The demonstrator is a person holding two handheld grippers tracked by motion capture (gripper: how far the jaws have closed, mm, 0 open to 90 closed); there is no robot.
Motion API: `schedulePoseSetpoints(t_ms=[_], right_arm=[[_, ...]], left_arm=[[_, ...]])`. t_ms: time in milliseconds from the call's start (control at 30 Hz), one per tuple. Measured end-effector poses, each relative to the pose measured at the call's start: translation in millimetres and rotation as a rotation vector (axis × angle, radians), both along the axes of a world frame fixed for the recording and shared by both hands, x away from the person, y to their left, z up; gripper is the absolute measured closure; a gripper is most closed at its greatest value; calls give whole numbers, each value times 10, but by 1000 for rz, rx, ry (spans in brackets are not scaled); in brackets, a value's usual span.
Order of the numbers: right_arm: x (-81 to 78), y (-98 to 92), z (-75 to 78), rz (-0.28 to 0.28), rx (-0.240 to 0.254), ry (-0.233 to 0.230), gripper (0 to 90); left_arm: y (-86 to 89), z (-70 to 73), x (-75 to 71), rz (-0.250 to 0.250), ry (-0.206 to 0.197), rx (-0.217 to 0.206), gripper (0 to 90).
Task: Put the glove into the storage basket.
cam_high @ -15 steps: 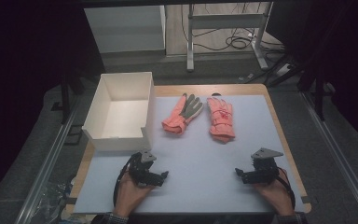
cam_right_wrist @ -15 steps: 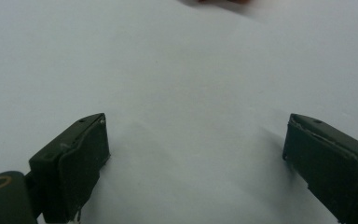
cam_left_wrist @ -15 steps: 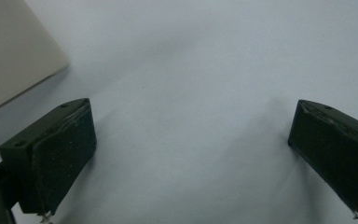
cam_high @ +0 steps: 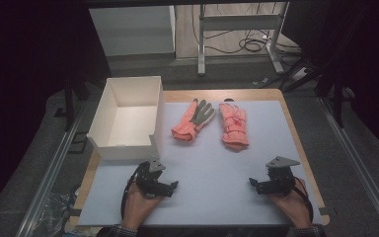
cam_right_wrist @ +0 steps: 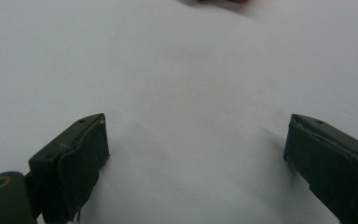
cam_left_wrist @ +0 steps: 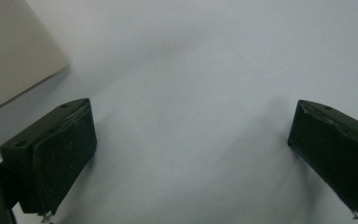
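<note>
Gloves: two salmon-pink padded fabric gloves (cam_high: 216, 122) are lying lengthwise far of both released tongs, the left tongs (cam_high: 170, 186) and right tongs (cam_high: 253, 184) sitting about equally distant.

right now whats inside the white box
Nothing that I can see: the white box is open on top, and its floor and far walls show bare. The strip of floor just behind its near wall is hidden from the high view. Both gloves lie outside, on the mat.
</note>
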State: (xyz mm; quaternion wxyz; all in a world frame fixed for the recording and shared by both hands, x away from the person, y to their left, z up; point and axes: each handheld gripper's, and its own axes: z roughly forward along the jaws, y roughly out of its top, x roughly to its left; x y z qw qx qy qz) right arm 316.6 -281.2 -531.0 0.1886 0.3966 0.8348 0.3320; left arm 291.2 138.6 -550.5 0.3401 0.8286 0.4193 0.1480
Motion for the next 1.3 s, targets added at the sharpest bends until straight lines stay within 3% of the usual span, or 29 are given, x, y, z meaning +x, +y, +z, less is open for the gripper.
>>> schedulePoseSetpoints(t_ms=[567, 933, 1300], right_arm=[[12, -10, 23, 6, 15, 5, 112], [143, -8, 126, 27, 50, 12, 268], [422, -36, 336, 41, 117, 4, 431]], left_arm=[[2, 1, 1, -1, 1, 0, 9], [1, 1, 1, 0, 1, 1, 9], [1, 1, 0, 1, 1, 1, 9]])
